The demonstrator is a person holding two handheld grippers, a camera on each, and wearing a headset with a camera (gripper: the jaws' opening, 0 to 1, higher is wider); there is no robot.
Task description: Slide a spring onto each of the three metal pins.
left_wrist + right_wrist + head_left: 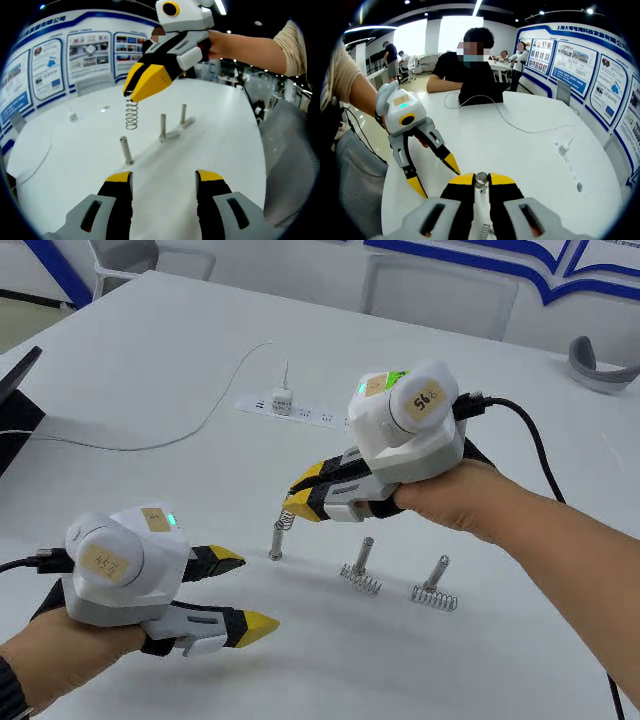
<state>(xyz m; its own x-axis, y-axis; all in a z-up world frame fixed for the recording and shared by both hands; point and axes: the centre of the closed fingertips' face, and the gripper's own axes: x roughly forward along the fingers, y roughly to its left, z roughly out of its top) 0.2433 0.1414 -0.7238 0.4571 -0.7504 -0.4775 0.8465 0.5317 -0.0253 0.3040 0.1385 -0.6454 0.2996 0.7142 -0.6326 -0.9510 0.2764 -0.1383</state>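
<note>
"Three metal pins stand on the table in the head view," says the first observer. "The left pin is just under the tips of the right claw; the middle pin and the right pin stand further back, under the hand that holds it."

"And the claw itself?" asks the second.

"Pressed together on the top of the held spring, which hangs from its tips with the lower end near the top of the left pin. A second spring lies at the foot of the middle pin, a third spring at the foot of the right pin. The left claw is spread."

"The left gripper view?"

"The left claw is spread, and the pins are ahead of it in a row. The right claw comes from above; the held spring hangs over the left pin and does not touch it."

"The right gripper view?"

"The right claw pinches the held spring, seen from its end as a small ring between the yellow tips. The left claw is to the left of it, jaws apart."
</note>
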